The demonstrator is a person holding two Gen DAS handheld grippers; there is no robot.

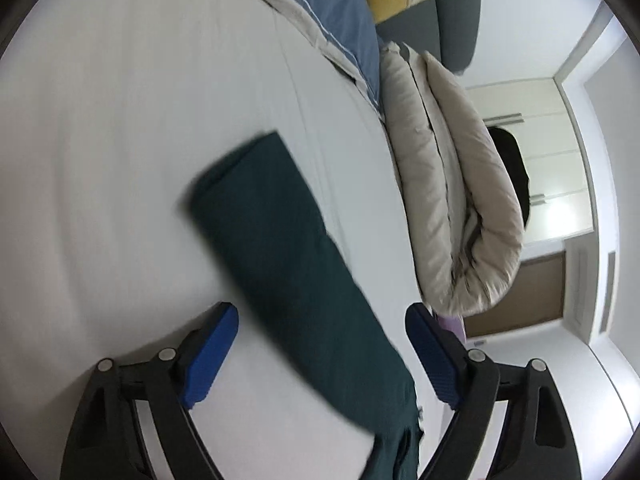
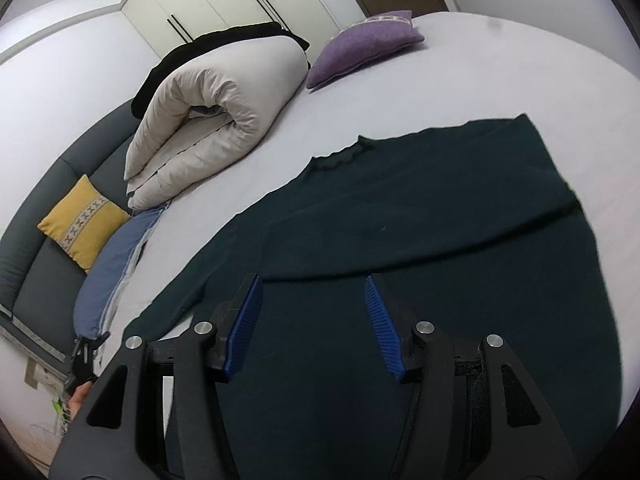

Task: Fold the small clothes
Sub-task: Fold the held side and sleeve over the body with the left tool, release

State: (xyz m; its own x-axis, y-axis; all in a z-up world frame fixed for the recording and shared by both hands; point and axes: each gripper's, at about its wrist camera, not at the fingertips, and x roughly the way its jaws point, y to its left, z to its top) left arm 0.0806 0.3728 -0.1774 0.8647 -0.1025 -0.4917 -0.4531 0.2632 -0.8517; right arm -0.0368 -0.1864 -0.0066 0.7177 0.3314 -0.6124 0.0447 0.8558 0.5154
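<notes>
Left wrist view: left gripper (image 1: pixel 322 354) jaws wide apart, nothing clamped, over a sleeve of the dark green sweater (image 2: pixel 420 240). Sweater lies flat on the white bed (image 2: pixel 500 64), beside the rolled duvet (image 2: pixel 216 116). Right gripper (image 2: pixel 314 326) jaws apart above the sweater, gripping nothing.

Dark green sweater (image 1: pixel 288 264): blurred in left wrist view, hem cut off at bottom edge; black garment (image 2: pixel 224 46): mostly hidden behind rolled duvet (image 2: pixel 212 116); hand (image 2: pixel 78 400) beside duvet's bed: largely cut off
</notes>
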